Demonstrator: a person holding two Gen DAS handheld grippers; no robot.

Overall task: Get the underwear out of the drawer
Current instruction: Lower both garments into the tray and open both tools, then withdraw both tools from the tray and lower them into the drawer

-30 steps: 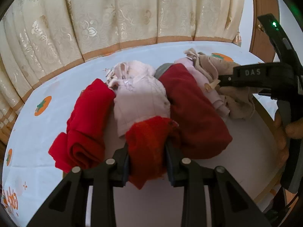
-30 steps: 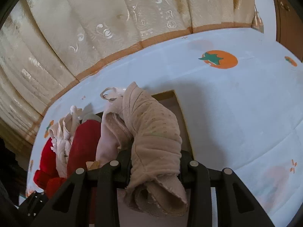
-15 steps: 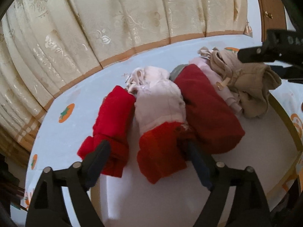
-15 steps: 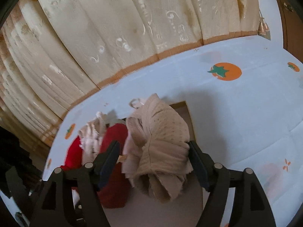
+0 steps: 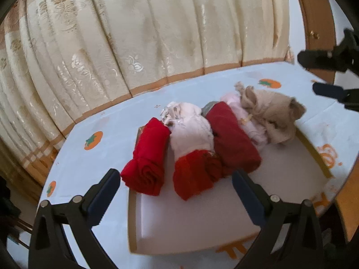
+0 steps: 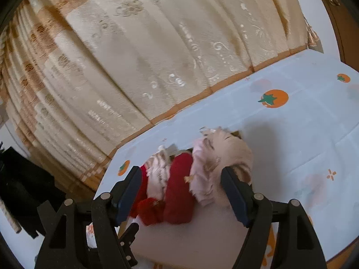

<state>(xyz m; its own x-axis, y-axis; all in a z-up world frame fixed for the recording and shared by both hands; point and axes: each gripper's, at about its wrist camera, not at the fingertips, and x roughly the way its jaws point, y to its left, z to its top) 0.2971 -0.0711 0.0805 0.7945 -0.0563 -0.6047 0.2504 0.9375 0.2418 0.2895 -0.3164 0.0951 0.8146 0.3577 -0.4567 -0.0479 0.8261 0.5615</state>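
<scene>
Several rolled underwear lie in a row in a shallow white drawer [image 5: 202, 219]: a bright red roll [image 5: 148, 157], a pale pink one [image 5: 190, 130], a small red-orange one [image 5: 193, 174], a dark red one [image 5: 233, 139], a light pink one [image 5: 249, 121] and a beige one [image 5: 273, 114]. My left gripper [image 5: 177, 192] is open and empty, raised near the red-orange roll. My right gripper [image 6: 181, 192] is open and empty above the pile; the beige piece [image 6: 233, 150] and the dark red roll [image 6: 179, 192] show between its fingers. The right gripper also shows in the left wrist view [image 5: 323, 74].
The drawer rests on a white tablecloth [image 5: 94, 157] printed with orange persimmons [image 6: 273, 98]. A cream embroidered curtain [image 5: 145, 33] hangs close behind. A wooden door frame [image 5: 314, 22] stands at the right. Dark objects [image 6: 20, 190] sit at the left.
Both grippers opened and let go: the left released the red-orange roll, the right released the beige piece. Both then pulled back and upward from the pile.
</scene>
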